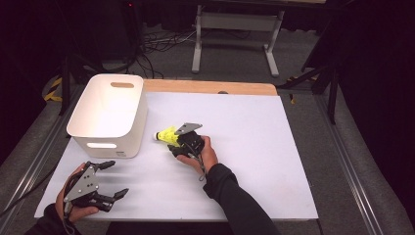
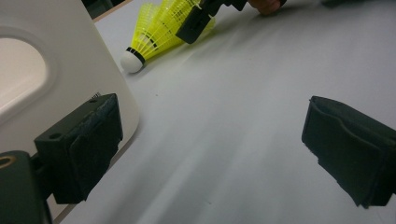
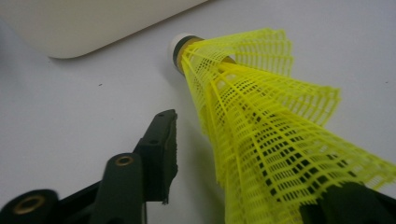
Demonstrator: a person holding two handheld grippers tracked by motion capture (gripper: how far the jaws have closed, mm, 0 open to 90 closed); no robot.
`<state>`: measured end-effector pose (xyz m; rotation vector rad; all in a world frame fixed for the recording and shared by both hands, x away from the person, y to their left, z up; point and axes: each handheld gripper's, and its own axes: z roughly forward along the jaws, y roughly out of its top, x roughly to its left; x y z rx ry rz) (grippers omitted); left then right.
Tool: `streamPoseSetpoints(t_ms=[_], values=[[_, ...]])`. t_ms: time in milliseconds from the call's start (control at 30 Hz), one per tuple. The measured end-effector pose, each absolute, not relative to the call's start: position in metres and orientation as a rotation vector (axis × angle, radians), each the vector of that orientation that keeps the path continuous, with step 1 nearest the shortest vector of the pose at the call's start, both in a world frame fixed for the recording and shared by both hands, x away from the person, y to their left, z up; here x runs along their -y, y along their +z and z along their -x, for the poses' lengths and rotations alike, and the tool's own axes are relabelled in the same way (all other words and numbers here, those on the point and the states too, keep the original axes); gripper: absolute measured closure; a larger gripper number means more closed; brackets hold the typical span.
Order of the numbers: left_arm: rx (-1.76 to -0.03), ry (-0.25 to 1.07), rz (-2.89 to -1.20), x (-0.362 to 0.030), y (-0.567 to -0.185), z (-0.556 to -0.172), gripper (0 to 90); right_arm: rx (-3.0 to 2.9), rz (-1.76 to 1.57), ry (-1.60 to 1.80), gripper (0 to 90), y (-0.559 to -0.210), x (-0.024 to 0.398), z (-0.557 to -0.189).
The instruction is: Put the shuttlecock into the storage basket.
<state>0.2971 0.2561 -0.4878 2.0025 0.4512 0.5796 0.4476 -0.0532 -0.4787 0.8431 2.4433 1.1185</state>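
Note:
A stack of nested yellow shuttlecocks (image 1: 166, 135) lies on its side on the white table top (image 1: 254, 156), its white cork pointing at the white bin (image 1: 107, 105). My right gripper (image 1: 174, 143) reaches in from the skirt end. In the right gripper view the mesh skirt (image 3: 261, 116) sits between the jaws of that gripper (image 3: 254, 158). The right jaw is against it and the left jaw stands a little apart. My left gripper (image 1: 116, 178) rests at the table's front left, open, with nothing between its jaws (image 2: 212, 116); farther off are the shuttlecocks (image 2: 154, 32).
The white bin (image 2: 46, 70) with handle cut-outs stands at the table's left, close to the cork tip. Its rounded corner (image 3: 93, 23) is just beyond the shuttlecocks. A wooden strip (image 1: 210, 87) borders the table's far edge. A table frame and cables lie on the floor behind.

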Motion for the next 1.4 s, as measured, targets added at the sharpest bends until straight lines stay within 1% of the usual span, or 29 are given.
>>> streamPoseSetpoints(t_ms=[33, 67, 100, 133, 167, 267, 367, 533, 833, 1100, 1400], values=[[-0.451, 0.58, -2.002, -0.256, -0.488, -0.297, 5.9, -2.443, -0.843, 1.119, 55.1, -0.479, 0.053, -0.448], [-0.453, 0.579, -2.002, -0.256, -0.488, -0.297, 5.9, -2.427, -0.852, 1.099, 61.6, -0.478, 0.051, -0.449], [-0.453, 0.579, -2.002, -0.256, -0.488, -0.297, 5.9, -2.418, -0.853, 1.094, 64.5, -0.478, 0.05, -0.449], [-0.453, 0.578, -2.003, -0.256, -0.488, -0.297, 5.8, -2.408, -0.852, 1.085, 67.3, -0.478, 0.05, -0.45], [-0.452, 0.577, -2.004, -0.256, -0.488, -0.297, 5.9, -2.408, -0.852, 1.085, 67.3, -0.478, 0.05, -0.45], [-0.452, 0.576, -2.008, -0.257, -0.489, -0.298, 5.8, -2.394, -0.856, 1.093, 76.0, -0.478, 0.048, -0.451], [-0.452, 0.575, -2.009, -0.257, -0.489, -0.298, 5.8, -2.386, -0.826, 1.085, 82.4, -0.477, 0.045, -0.452], [-0.455, 0.573, -2.011, -0.257, -0.489, -0.298, 5.8, -2.385, -0.815, 1.078, 85.4, -0.476, 0.045, -0.451], [-0.467, 0.575, -2.008, -0.258, -0.489, -0.299, 5.7, -2.362, -0.824, 1.128, 85.9, -0.467, 0.056, -0.447], [-0.471, 0.572, -2.016, -0.255, -0.489, -0.299, 5.8, -2.337, -0.802, 1.187, 85.8, -0.456, 0.077, -0.429], [-0.476, 0.573, -2.022, -0.253, -0.49, -0.299, 5.8, -2.324, -0.778, 1.255, 85.7, -0.452, 0.1, -0.41]])
